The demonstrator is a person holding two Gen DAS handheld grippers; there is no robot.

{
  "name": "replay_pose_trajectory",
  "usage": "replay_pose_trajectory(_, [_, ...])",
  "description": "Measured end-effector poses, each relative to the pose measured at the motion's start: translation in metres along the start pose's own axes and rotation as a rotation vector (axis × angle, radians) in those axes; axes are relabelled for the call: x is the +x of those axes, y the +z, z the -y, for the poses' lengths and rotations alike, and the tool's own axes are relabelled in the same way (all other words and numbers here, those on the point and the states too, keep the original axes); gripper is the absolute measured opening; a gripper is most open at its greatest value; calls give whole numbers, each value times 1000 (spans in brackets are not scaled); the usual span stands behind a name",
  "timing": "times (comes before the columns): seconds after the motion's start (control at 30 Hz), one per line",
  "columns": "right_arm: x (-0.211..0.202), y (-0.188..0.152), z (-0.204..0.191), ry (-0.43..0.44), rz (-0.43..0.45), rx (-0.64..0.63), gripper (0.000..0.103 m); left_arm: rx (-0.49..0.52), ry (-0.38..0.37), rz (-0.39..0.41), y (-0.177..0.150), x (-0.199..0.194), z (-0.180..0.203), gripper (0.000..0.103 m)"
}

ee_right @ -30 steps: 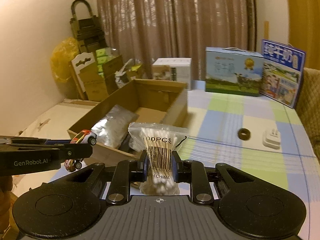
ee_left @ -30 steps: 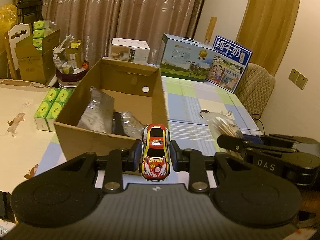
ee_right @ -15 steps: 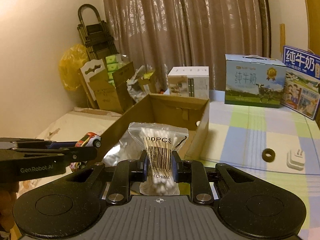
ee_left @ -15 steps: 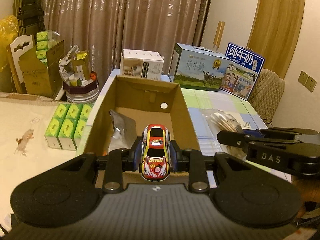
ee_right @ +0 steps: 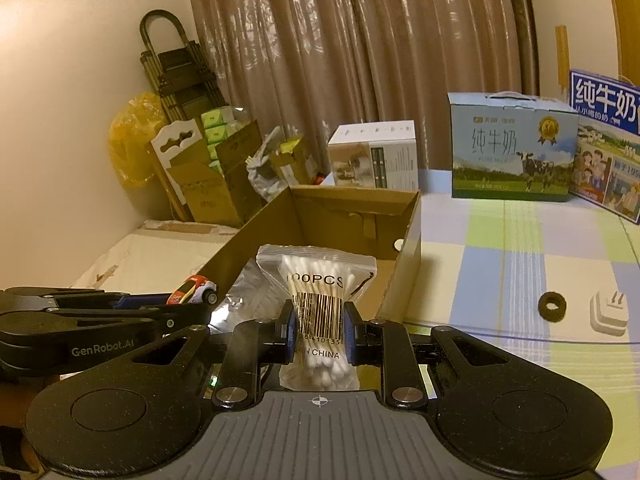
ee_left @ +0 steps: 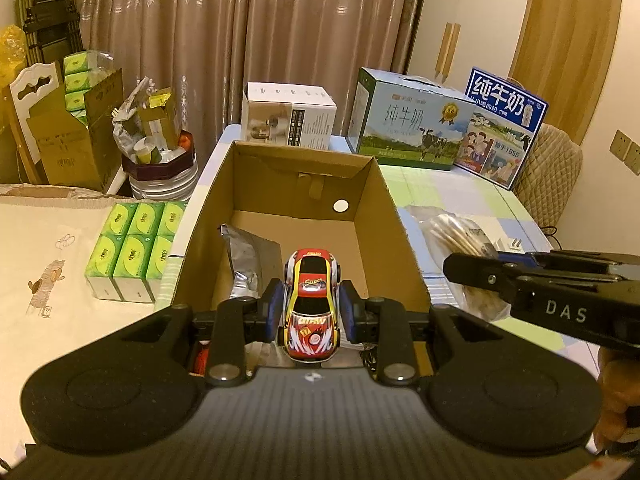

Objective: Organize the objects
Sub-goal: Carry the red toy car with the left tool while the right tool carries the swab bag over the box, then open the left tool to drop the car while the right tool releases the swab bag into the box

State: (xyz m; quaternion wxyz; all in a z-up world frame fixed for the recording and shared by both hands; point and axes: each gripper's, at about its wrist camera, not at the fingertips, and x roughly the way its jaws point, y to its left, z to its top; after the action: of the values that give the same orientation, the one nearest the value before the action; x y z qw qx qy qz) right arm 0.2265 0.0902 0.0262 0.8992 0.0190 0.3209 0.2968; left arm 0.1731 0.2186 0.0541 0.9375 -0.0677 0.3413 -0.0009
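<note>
My left gripper (ee_left: 311,306) is shut on a red and yellow toy car (ee_left: 311,312), held over the near end of an open cardboard box (ee_left: 404,240). A silver foil pouch (ee_left: 248,256) lies inside the box at the left. My right gripper (ee_right: 319,326) is shut on a clear bag of cotton swabs (ee_right: 318,312), above the box's near right corner (ee_right: 408,264). In the left wrist view the right gripper (ee_left: 472,268) comes in from the right with the bag of cotton swabs (ee_left: 456,236). In the right wrist view the left gripper (ee_right: 188,304) carries the toy car (ee_right: 194,289) at the left.
Two milk cartons (ee_left: 412,124) (ee_left: 504,128) and a white box (ee_left: 290,118) stand at the table's far edge. Green tissue packs (ee_left: 132,248) sit left of the box. A dark ring (ee_right: 552,306) and a white plug (ee_right: 610,312) lie on the checked tablecloth (ee_right: 520,240).
Both grippers moved toward and over the cardboard box, each keeping its hold. The box's near wall has slid under the left gripper, and the car now hangs above the inside.
</note>
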Motion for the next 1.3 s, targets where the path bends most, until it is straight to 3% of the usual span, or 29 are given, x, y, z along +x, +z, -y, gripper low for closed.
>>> replay_pose_trajectory(0.23, [5, -2, 0, -6, -6, 7, 19, -7, -9, -7, 3, 9, -4, 25])
replay_pose_trajectory(0.33, [6, -3, 0, -6, -7, 12, 19, -25, -3, -1, 4, 10, -8, 42])
replay_pose_trajectory(0.67, [5, -3, -3, 7, -16, 21, 19, -29, 28, 5, -1, -1, -20, 43])
replay_pose_trajectory(1.3, [2, 2, -8, 17, -6, 23, 19, -16, 15, -7, -10, -6, -14, 45])
